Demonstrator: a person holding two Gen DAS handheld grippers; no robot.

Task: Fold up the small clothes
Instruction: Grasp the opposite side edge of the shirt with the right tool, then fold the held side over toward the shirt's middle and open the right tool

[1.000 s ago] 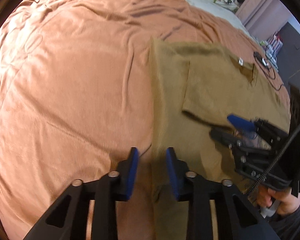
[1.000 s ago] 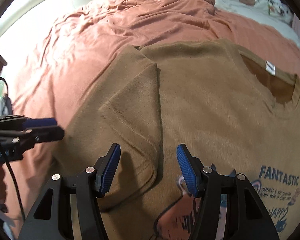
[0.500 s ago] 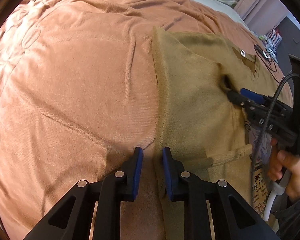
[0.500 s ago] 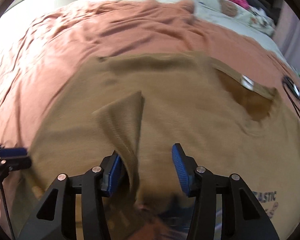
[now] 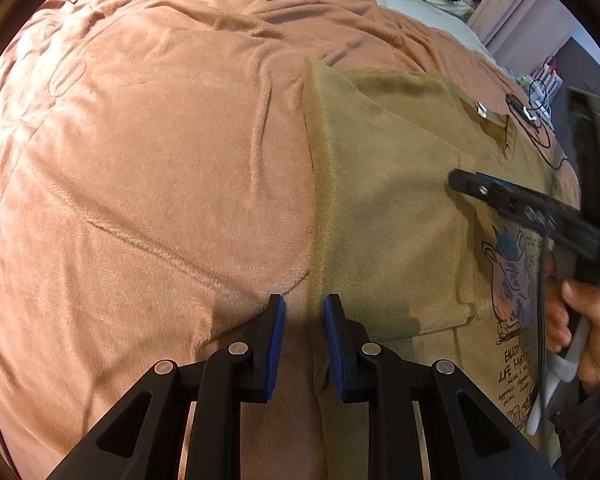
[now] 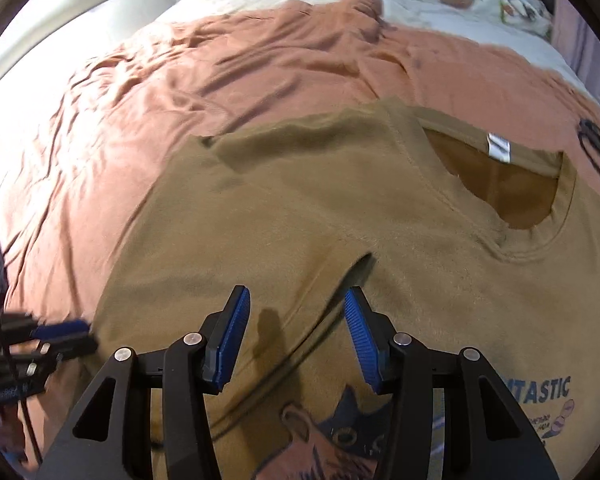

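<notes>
Folding the left side of the tan T-shirt [image 6: 340,208] inward looks to be the step in hand; the shirt lies print-up on the orange blanket [image 5: 160,160] of a bed, filling the lower centre and right of the right wrist view, its collar at upper right.

The left claw [image 5: 303,328] stands narrow, its blue pads astride the shirt's long folded edge at the lower centre of its view, yet a gap shows on both sides, so I judge it is not pinching cloth.

The right claw [image 6: 296,336] is about half open; its jaws have just been closing. It hovers over the turned-in sleeve, whose edge runs as a dark slit between the pads, without pressing it.

To do this well, I would first close the left claw on the edge near the hem, take the matching edge near the shoulder with the right, and carry both across together so the crease stays straight and the sleeve stays tucked flat. Soft jersey creeps, so lower it slowly.
</notes>
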